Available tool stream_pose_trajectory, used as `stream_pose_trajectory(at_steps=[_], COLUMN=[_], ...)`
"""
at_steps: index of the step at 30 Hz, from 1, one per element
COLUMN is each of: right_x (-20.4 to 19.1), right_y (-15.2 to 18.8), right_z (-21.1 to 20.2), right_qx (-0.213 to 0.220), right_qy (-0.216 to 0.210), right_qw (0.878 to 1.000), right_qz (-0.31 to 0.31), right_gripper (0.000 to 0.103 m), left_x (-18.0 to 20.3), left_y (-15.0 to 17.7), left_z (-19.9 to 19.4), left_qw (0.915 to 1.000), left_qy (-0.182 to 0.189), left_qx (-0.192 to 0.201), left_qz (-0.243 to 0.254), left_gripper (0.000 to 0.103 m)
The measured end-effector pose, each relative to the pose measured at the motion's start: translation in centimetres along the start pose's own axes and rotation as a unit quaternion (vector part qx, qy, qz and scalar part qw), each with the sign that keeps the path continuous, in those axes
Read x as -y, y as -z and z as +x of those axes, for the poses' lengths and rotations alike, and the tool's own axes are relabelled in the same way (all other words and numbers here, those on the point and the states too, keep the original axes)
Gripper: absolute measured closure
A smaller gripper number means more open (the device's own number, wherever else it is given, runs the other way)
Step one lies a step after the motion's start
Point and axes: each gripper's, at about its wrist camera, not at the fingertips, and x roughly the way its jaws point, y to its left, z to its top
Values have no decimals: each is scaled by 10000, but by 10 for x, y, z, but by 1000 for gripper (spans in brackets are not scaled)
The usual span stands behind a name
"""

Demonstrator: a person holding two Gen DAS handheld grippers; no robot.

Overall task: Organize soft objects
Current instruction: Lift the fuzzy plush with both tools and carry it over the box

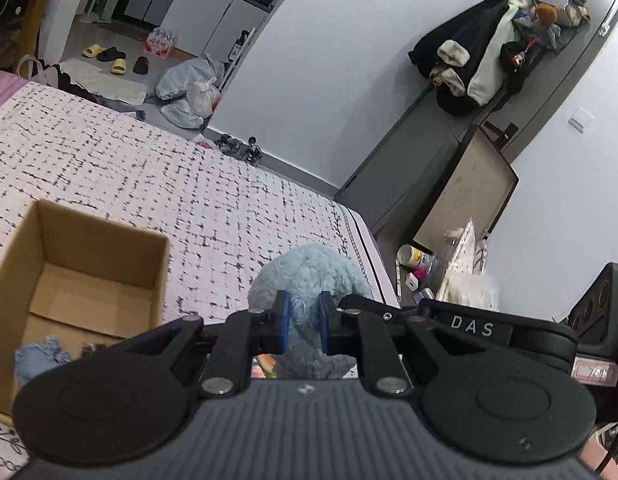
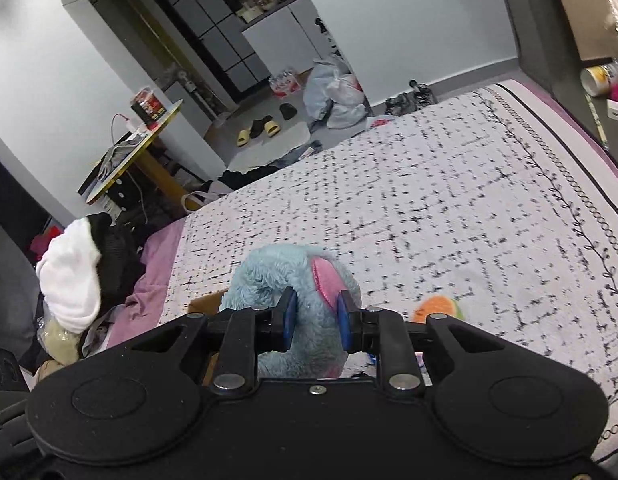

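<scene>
Bedroom clutter frames our work: a coat-hung door (image 1: 505, 44) at the upper right of the left wrist view, slippers (image 1: 109, 56) and plastic bags (image 1: 189, 92) on the floor at upper left, and a bed (image 1: 157, 176) under a white coverlet flecked with black filling the middle. We hold one blue plush toy (image 1: 309, 280) between us, lifted clear of the coverlet at the lower centre of both views; our left gripper (image 1: 303, 322) is clamped on a fold of its fur, and our right gripper (image 2: 317, 326) is clamped beside its pink inner ear (image 2: 325, 280). We judge the step to be the carry toward the open cardboard box (image 1: 89, 256), which stands on the bed at the lower left of the left wrist view with a scrap of blue cloth (image 1: 41, 356) near its front edge. Next, in our reading, both hands must swing the toy over the box's mouth together and let go only once it hangs inside the walls. An orange-and-green soft toy (image 2: 439, 306) waits on the coverlet just right of our right gripper, apparently still to be packed.
</scene>
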Motion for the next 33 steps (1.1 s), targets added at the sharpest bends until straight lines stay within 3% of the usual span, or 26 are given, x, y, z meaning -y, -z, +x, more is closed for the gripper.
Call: stream_pose_trajectory(at_steps=[22, 29, 33], right_x=[-77, -92, -97], right_y=[18, 25, 32], right_z=[51, 75, 93], right_qx=[-309, -414, -559], right_qy=[-275, -189, -135], right_qw=[9990, 9988, 9981], right_qz=[-179, -201, -210], right_gripper=[81, 81, 81], left_x=[-80, -108, -131], left_y=[-30, -29, -27], left_z=[-38, -31, -25], left_qw=[9988, 9980, 9953], left_qy=[-330, -401, -499], left_qx=[170, 72, 28], left_qz=[-317, -483, -829], left_gripper=[89, 89, 89])
